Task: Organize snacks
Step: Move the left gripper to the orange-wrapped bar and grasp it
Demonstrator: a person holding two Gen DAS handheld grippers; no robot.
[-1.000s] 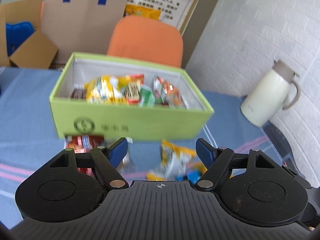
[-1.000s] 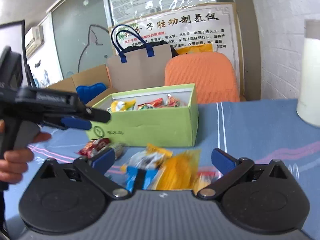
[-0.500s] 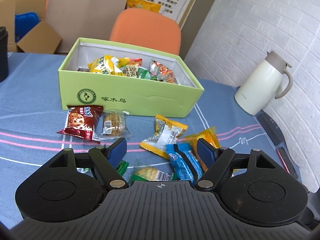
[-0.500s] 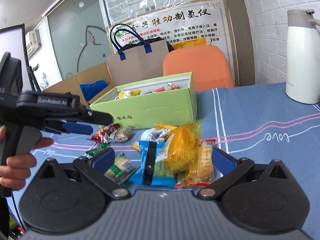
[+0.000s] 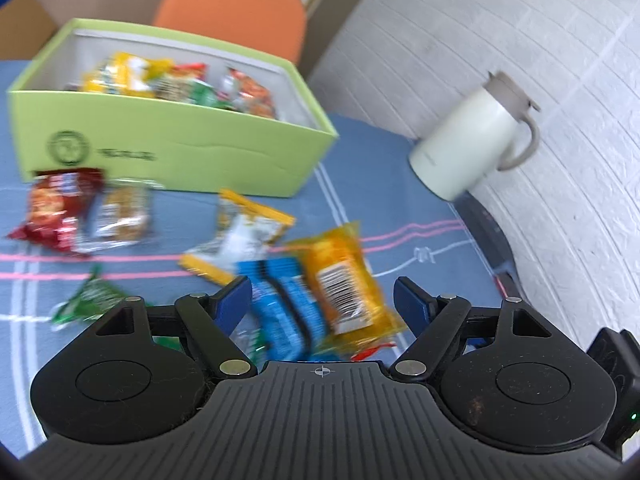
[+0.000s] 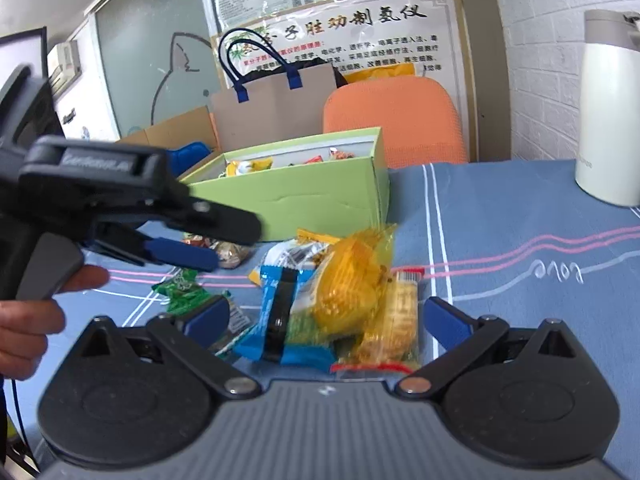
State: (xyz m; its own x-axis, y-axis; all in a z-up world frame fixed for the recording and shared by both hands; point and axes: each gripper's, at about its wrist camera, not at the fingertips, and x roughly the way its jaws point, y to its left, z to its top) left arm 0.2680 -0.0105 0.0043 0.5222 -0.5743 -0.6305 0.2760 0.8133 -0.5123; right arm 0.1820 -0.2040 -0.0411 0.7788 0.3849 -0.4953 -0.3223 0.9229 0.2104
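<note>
Left gripper [image 5: 322, 300] jaws apart over blurred, seemingly orange packet [image 5: 344, 280].

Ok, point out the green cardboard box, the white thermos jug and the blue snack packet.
Green cardboard box [image 5: 168, 160], left wrist view, front wall.
White thermos jug [image 5: 464, 140], left wrist view, body.
Blue snack packet [image 6: 286, 316], right wrist view, wrapper's middle.

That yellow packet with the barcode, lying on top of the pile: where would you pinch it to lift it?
I would pinch the yellow packet across its narrow width near the middle, coming straight down from above. It lies flat and topmost, partly over the blue packet, so its long edges are free. The left gripper is open with its jaws either side of it.
</note>
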